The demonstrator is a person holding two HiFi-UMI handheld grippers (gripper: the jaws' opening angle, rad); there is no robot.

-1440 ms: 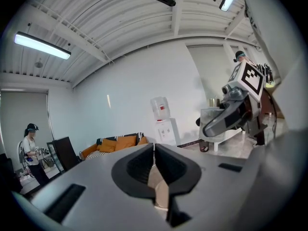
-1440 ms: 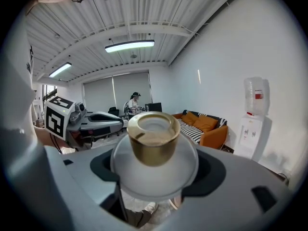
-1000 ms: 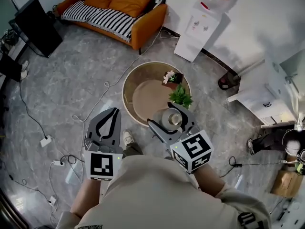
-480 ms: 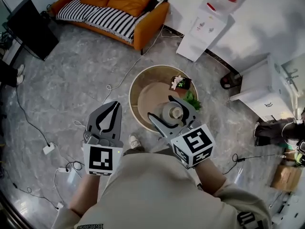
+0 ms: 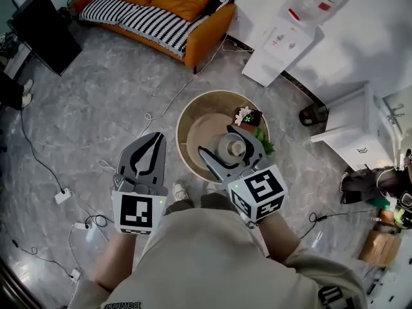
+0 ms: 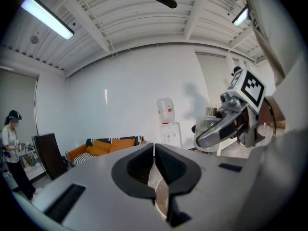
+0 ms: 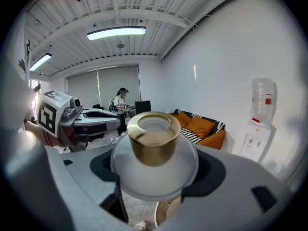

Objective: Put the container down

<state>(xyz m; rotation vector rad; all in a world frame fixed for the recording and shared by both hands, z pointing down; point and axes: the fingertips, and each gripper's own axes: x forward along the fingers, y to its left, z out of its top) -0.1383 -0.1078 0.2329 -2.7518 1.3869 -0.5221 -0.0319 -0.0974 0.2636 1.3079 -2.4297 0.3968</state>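
Holding stage; the put-down is not yet done.

- Left gripper [image 5: 153, 148]: near left, over bare floor. Jaws pressed together with nothing between them. No part in the task at this moment.
- Right gripper [image 5: 217, 141]: near right, reaching toward the table. Jaws spread around the container's belly and closed onto it from both sides.
- Container [image 7: 154, 153]: a small frosted globe with a brass-coloured collar at its open mouth. It sits upright between the right gripper's jaws, its neck rising clear of them. From the head view it lies over the near right part of the table top. Its height above the surface cannot be told.
- Round table [image 5: 182, 118]: a low wooden top with a raised rim, just beyond the grippers. The left and middle of the top are bare.
- Flower pot [image 5: 248, 116] and potted plant [image 5: 262, 141]: at the table's right edge, just beside the container.
- Sofa [image 5: 193, 24], far left, and water dispenser [image 5: 283, 37], far right: both well apart from the work.

Judged remaining: lower the container onto a bare part of the top, part the jaws, then draw the gripper back clear of the plants.
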